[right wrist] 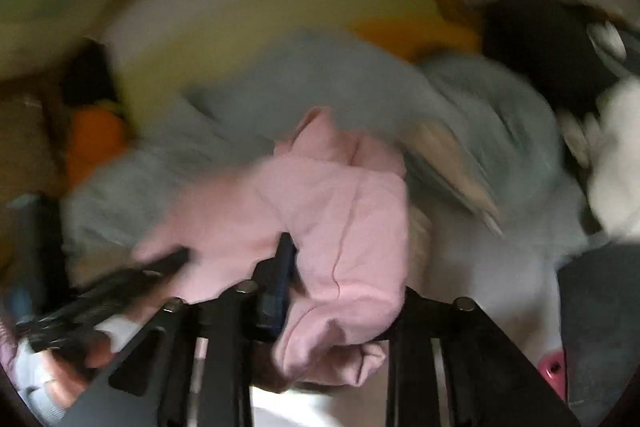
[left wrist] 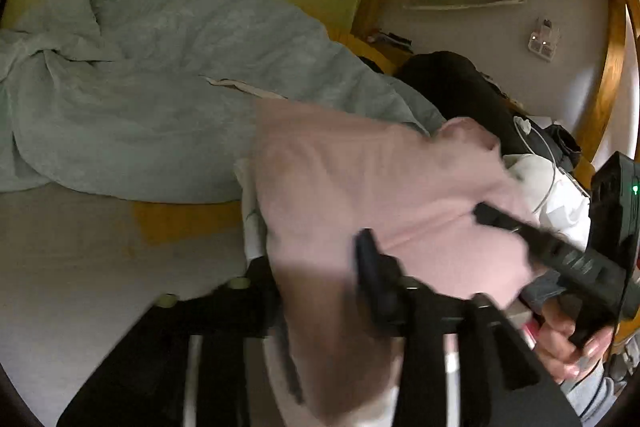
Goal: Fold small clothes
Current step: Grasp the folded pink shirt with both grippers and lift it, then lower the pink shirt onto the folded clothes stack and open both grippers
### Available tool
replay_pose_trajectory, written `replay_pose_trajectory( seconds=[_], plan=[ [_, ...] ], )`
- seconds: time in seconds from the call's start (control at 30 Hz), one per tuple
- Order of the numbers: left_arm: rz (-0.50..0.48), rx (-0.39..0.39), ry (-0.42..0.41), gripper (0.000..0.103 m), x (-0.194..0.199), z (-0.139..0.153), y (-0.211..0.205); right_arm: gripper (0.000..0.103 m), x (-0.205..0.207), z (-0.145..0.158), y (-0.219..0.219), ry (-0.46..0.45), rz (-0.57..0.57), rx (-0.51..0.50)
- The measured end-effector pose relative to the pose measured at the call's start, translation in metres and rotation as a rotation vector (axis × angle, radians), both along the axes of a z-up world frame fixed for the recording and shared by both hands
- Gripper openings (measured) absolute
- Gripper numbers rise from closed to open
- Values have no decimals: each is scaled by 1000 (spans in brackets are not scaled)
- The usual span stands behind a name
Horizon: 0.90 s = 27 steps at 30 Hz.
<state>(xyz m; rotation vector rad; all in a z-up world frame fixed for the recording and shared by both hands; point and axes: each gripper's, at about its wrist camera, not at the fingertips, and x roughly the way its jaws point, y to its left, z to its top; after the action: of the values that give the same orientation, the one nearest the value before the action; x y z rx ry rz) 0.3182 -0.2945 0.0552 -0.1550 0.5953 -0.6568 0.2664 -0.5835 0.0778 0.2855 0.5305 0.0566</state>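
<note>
Pink garment point(left wrist: 360, 179) lifted clear of the bed, above the pale blue blanket point(left wrist: 160, 75) — held at two spots, likely to spread it for a fold. Left gripper point(left wrist: 320, 267) draped in the cloth, apparently pinching an edge; right gripper point(right wrist: 344, 283) likewise, one finger point(right wrist: 280, 267) visible, the other buried. Heavy blur — exact clamp on either side hard to tell. White sheet point(left wrist: 80, 259) below, free for laying down.

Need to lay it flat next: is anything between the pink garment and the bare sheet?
Nothing visible lies on the bare white sheet left of the pink garment. The blue blanket covers the bed farther back.
</note>
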Motion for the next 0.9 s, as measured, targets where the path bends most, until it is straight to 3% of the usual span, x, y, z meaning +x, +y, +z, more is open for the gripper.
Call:
replay_pose_trajectory(
  seconds=[0.03, 0.07, 0.17, 0.3, 0.37, 0.47, 0.53, 0.57, 0.6, 0.67, 0.73, 0.9],
  plan=[
    [15, -2, -8, 59, 1, 1, 4, 59, 0, -6, -9, -8, -32, 37],
    [25, -4, -2, 62, 1, 2, 10, 64, -1, -7, -19, -8, -56, 93],
    [44, 22, -14, 62, 0, 8, 14, 65, -3, -4, -25, 10, -28, 120],
    [164, 110, -161, 62, -25, 26, 24, 69, -13, -3, -15, 2, -66, 56],
    [214, 115, -229, 74, -38, 37, 36, 69, -15, 7, -13, 1, -103, 28],
    [172, 125, -305, 88, -58, 49, 50, 71, -36, 19, 3, -18, -150, -130],
    [194, 162, -390, 102, -77, 51, 55, 79, -64, 20, 16, -74, -147, -225],
    [209, 160, -423, 103, -87, 50, 59, 88, -78, 22, 23, -103, -162, -267],
    [224, 145, -442, 103, -97, 50, 63, 89, -92, 24, 29, -145, -176, -287],
    [295, 122, -465, 103, -114, 48, 69, 92, -119, 28, 38, -248, -183, -269],
    [330, 88, -488, 103, -127, 45, 73, 102, -135, 29, 47, -320, -225, -274],
    [383, 74, -584, 103, -142, 17, 77, 103, -142, 26, 67, -408, -235, -307]
  ],
)
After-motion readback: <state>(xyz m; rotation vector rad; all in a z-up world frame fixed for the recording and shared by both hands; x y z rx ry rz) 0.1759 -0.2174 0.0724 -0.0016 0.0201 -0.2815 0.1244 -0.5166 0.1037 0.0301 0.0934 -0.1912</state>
